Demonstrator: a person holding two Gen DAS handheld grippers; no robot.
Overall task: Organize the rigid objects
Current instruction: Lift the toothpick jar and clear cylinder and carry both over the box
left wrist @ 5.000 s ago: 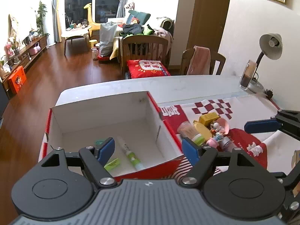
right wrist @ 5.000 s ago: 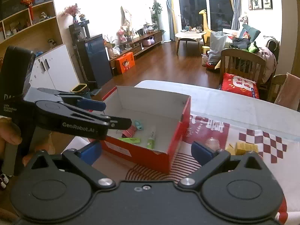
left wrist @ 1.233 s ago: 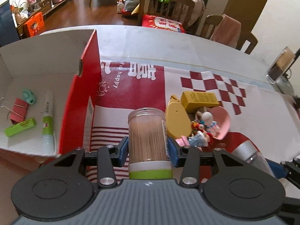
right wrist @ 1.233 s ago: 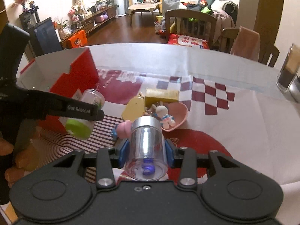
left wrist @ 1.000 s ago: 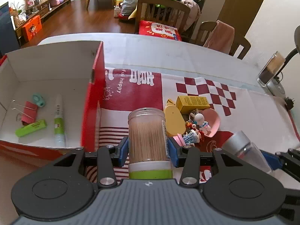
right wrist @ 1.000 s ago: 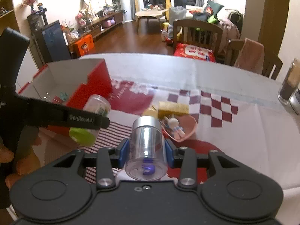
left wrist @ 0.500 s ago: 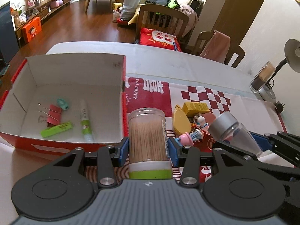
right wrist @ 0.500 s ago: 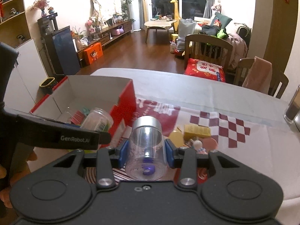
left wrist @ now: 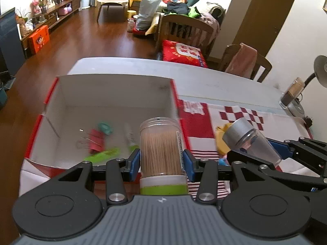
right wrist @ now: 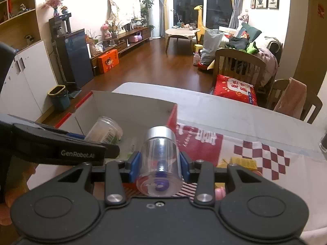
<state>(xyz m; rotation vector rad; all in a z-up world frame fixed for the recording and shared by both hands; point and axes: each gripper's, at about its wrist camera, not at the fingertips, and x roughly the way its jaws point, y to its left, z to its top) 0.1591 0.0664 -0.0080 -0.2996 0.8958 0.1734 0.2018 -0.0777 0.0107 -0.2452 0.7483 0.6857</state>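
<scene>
My left gripper (left wrist: 161,160) is shut on a clear toothpick jar (left wrist: 160,143) with a green lid, held above the near right edge of the open red-and-white box (left wrist: 114,94). The jar also shows in the right wrist view (right wrist: 104,130), over the box (right wrist: 130,106). My right gripper (right wrist: 159,164) is shut on a clear silver-capped jar (right wrist: 159,159), lifted just right of the box wall; it also shows in the left wrist view (left wrist: 249,138). Inside the box lie a red binder clip (left wrist: 95,138), a green marker (left wrist: 102,155), a teal clip (left wrist: 105,127) and a white tube (left wrist: 129,137).
On the red-and-white checked cloth (left wrist: 241,114) to the right of the box lie a yellow oval thing (left wrist: 220,143) and a yellow carton (right wrist: 243,163). A desk lamp (left wrist: 320,69) and a glass (left wrist: 290,94) stand at the table's far right. Chairs stand behind the table.
Both grippers have risen and swung left with their jars. The box has come more into the middle of both views; the toothpick jar is now over it.
</scene>
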